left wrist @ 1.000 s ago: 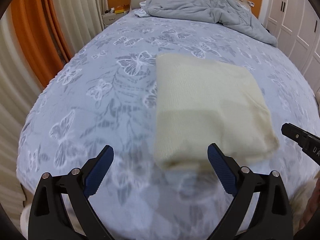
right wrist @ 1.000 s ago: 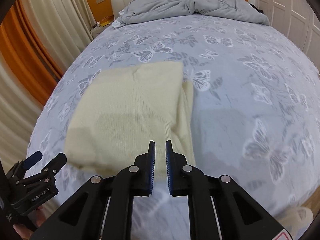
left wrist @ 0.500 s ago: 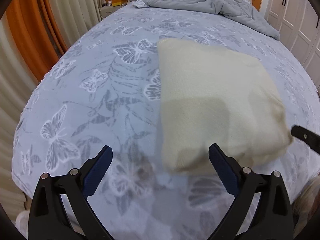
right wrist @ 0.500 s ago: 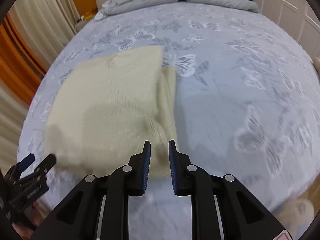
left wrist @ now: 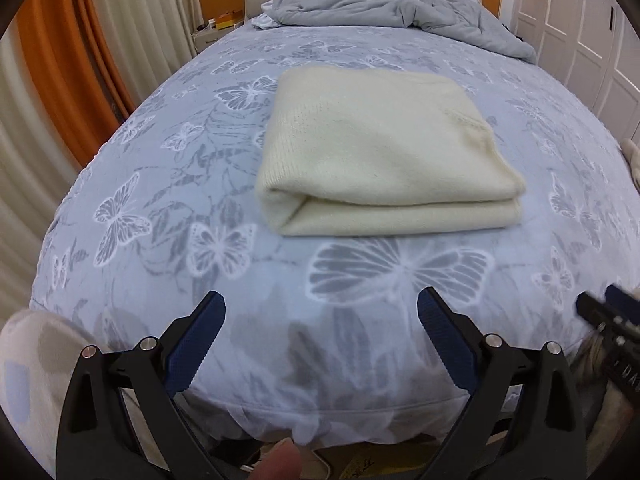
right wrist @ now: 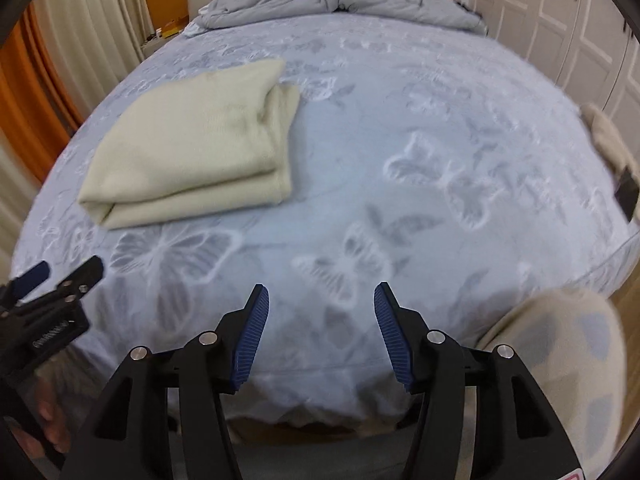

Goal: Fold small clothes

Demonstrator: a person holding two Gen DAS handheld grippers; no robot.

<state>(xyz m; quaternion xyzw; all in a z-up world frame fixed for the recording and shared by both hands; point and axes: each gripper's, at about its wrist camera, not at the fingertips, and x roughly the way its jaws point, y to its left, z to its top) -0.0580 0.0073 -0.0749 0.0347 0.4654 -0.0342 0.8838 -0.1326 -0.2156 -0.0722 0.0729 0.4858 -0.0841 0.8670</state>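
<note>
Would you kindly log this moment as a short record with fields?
garment: cream knit, folded flat, layered edges facing the cameras
surface: butterfly-print bedspread
left hand-held gripper: open, holding nothing, short of the knit
right hand-held gripper: open, holding nothing, off to the knit's right
background: rumpled grey duvet at the headboard

The right gripper (right wrist: 321,320), nearly closed a second ago, now gapes; both grippers sit back from the folded cream knit garment (left wrist: 384,152), left gripper (left wrist: 321,334) included.

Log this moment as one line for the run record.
cream garment: folded, on bed | left gripper: open, empty | right gripper: open, empty
</note>
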